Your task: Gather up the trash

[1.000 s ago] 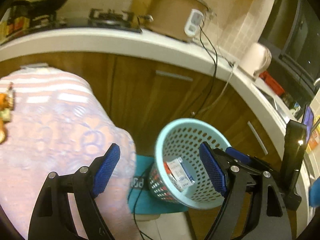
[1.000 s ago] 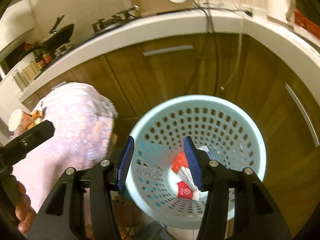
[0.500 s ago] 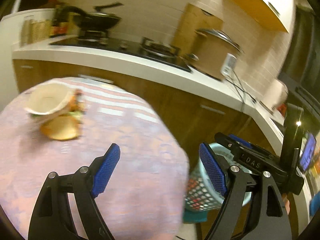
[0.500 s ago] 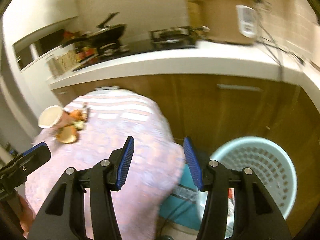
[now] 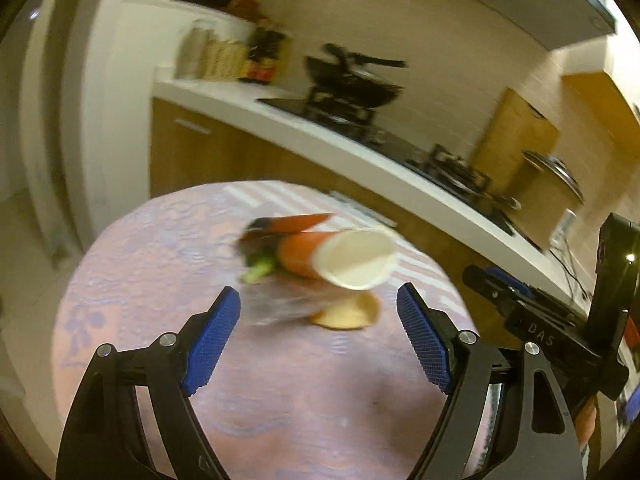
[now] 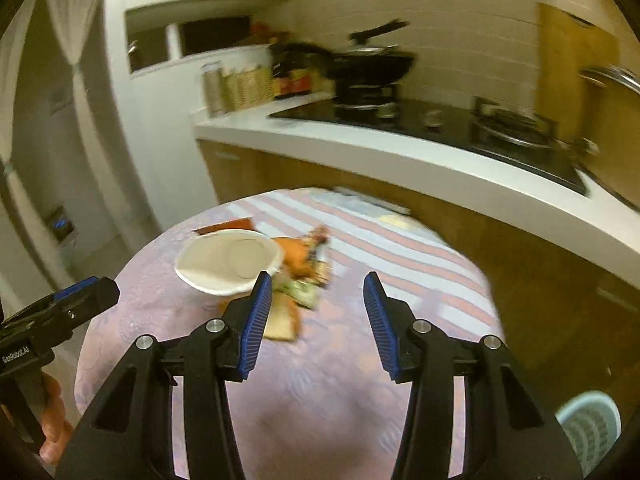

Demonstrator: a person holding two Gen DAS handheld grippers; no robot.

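Observation:
A pile of trash lies on the round table's pink patterned cloth. It holds a tipped paper cup, orange outside and white inside, an orange wrapper, a green scrap, crumpled clear plastic and a yellowish piece. My left gripper hovers open just short of the pile, holding nothing. In the right wrist view the cup and the scraps lie just beyond my right gripper, whose jaws are closing with nothing between them. The light blue basket stands on the floor at lower right.
Behind the table a white kitchen counter carries a black hob with a wok, jars and a large cooker. Wooden cabinet fronts stand close to the table's far edge. A hand holds the left gripper's handle.
Both views have swung left from the basket to the table. The trash pile now lies straight ahead of both grippers, and the basket has slid to the lower right of the right wrist view.

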